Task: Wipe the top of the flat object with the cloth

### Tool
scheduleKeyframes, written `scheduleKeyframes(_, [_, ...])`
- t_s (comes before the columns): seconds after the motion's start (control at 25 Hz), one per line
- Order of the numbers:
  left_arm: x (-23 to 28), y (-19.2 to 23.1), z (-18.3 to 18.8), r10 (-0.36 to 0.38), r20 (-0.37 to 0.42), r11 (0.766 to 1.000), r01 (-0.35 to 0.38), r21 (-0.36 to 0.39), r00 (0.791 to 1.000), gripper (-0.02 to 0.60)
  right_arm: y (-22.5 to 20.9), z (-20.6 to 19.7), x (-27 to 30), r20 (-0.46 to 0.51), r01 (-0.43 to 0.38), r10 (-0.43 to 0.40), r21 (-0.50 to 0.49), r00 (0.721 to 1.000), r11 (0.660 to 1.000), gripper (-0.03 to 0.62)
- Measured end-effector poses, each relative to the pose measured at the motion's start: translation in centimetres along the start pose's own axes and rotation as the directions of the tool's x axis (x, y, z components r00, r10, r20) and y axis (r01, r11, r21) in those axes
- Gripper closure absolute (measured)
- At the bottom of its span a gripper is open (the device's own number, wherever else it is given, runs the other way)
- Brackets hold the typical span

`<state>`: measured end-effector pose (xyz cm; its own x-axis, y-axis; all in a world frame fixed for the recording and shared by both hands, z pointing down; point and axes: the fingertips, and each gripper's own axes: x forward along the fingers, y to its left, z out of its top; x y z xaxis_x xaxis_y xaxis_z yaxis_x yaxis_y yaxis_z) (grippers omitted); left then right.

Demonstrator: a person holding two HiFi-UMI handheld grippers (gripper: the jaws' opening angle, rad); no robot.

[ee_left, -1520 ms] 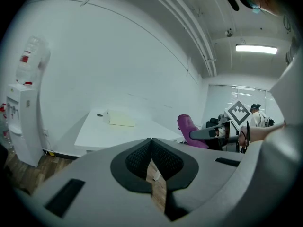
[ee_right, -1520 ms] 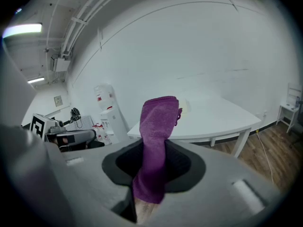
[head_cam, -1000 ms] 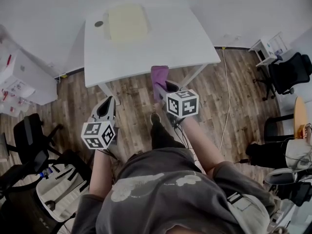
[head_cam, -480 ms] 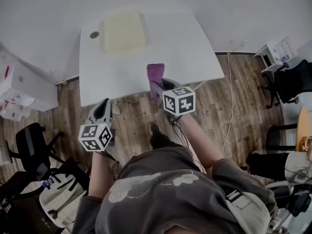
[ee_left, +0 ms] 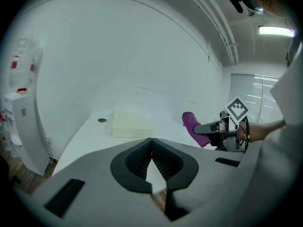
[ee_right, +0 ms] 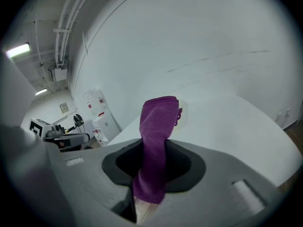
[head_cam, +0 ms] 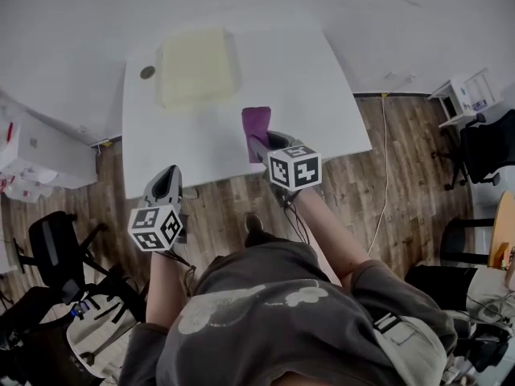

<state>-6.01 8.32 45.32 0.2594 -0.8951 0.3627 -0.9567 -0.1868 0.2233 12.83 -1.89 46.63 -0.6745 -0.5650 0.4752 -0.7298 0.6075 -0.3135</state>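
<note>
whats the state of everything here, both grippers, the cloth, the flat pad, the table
left gripper: shut, nothing between its jaws
right gripper: shut on the cloth
cloth: purple, bunched, sticks up out of the jaws, held above the table, apart from the pad
pad: cream, lies flat on the far part of the table, untouched
table: white, bears the pad

Lower end of the cloth (ee_right: 156, 126) out of sight between the jaws of the right gripper (ee_right: 155, 162), which press on it. In the right gripper view, only a pale sliver at the cloth's right, probably the flat object (ee_right: 182, 109), the rest behind the cloth. Small dark round thing (head_cam: 147, 72) on the table (head_cam: 306, 95), just beside the flat object: too small to identify. Person's legs largely hidden by the torso (head_cam: 273, 312); shoulders cut off at the head view's bottom edge.
</note>
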Motion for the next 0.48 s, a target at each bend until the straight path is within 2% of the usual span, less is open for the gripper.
scheduleKeyframes(0.48, [6.3, -0.9, 1.4, 0.077, -0.01, 0.997, -0.077, -0.02, 0.997, 0.586, -7.1, 2.9, 2.6, -0.013, -0.047, 0.047, 0.016, 0.999, 0.999, 0.477])
